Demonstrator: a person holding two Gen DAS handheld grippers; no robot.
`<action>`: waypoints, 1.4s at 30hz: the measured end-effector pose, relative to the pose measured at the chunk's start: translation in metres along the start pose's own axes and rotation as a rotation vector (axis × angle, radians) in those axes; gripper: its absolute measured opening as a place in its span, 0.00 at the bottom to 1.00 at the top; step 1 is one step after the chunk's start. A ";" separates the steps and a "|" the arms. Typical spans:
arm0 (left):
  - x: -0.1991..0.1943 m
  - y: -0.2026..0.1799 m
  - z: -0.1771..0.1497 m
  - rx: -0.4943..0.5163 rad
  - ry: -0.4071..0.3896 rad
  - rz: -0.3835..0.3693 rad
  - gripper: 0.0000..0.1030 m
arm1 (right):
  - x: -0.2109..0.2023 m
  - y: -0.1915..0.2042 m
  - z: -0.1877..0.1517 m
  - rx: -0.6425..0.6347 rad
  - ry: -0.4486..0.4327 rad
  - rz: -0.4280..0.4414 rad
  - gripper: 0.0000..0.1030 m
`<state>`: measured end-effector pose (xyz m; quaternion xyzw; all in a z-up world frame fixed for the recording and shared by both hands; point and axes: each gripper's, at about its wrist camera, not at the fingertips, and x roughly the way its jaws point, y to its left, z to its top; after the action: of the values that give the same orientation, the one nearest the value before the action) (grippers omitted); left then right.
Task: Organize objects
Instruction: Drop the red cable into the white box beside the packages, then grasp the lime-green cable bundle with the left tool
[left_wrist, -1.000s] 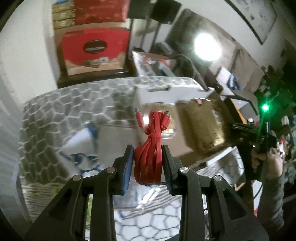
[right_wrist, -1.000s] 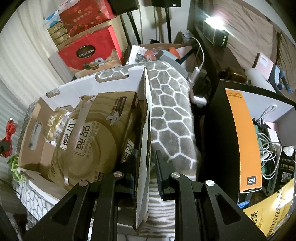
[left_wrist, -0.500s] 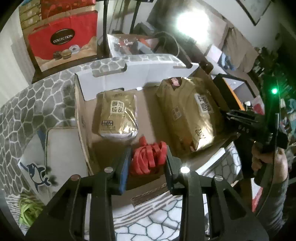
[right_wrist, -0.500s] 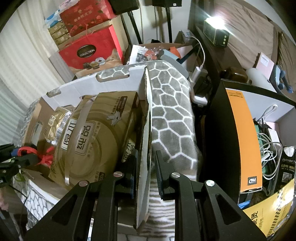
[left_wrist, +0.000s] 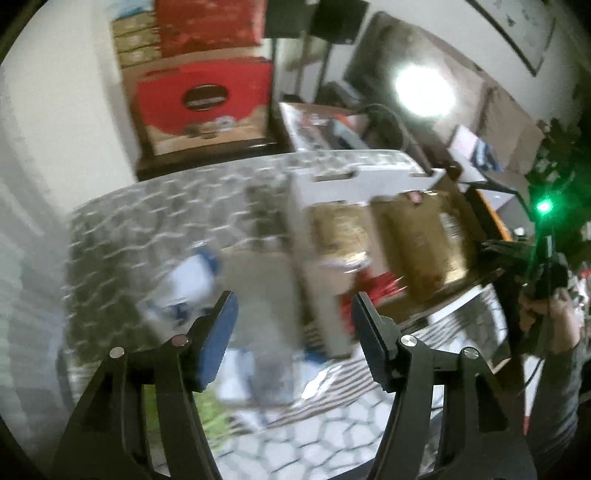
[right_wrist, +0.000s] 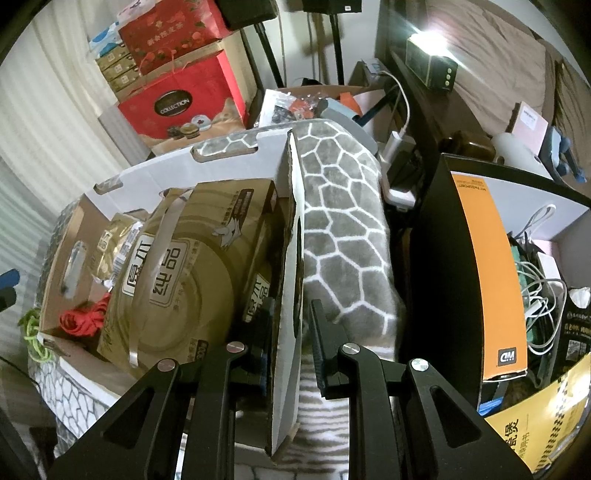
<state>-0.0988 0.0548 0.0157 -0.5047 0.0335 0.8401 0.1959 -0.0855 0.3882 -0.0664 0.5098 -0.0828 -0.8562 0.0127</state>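
Observation:
A coiled red cable (right_wrist: 83, 320) lies in the front corner of the open cardboard box (right_wrist: 229, 170), beside a large gold package (right_wrist: 184, 273). It shows blurred in the left wrist view (left_wrist: 369, 291) too. My left gripper (left_wrist: 291, 332) is open and empty, in front of and to the left of the box. My right gripper (right_wrist: 288, 347) is shut on the box's white side wall (right_wrist: 290, 295), one finger inside and one outside.
A smaller gold pack (right_wrist: 118, 236) lies deeper in the box. The box sits on a grey hexagon-patterned blanket (right_wrist: 340, 229). A green cable (right_wrist: 33, 332) lies left of the box. Red gift boxes (right_wrist: 177, 99) stand behind. A black bin (right_wrist: 480, 280) with cables is at right.
My left gripper let go of the red cable inside the box, opened, and pulled back to the left. The right gripper has held still on the box wall.

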 end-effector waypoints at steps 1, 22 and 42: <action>-0.003 0.006 -0.002 -0.002 -0.002 0.013 0.68 | 0.000 -0.001 0.000 -0.001 -0.001 0.000 0.18; -0.007 0.122 -0.095 -0.306 0.074 -0.018 0.72 | -0.001 -0.003 -0.005 0.003 0.004 0.001 0.18; 0.031 0.139 -0.097 -0.584 0.014 -0.165 0.32 | 0.000 -0.006 -0.006 0.002 0.007 0.005 0.18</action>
<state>-0.0814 -0.0884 -0.0776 -0.5464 -0.2492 0.7920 0.1096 -0.0801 0.3936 -0.0701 0.5127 -0.0850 -0.8542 0.0146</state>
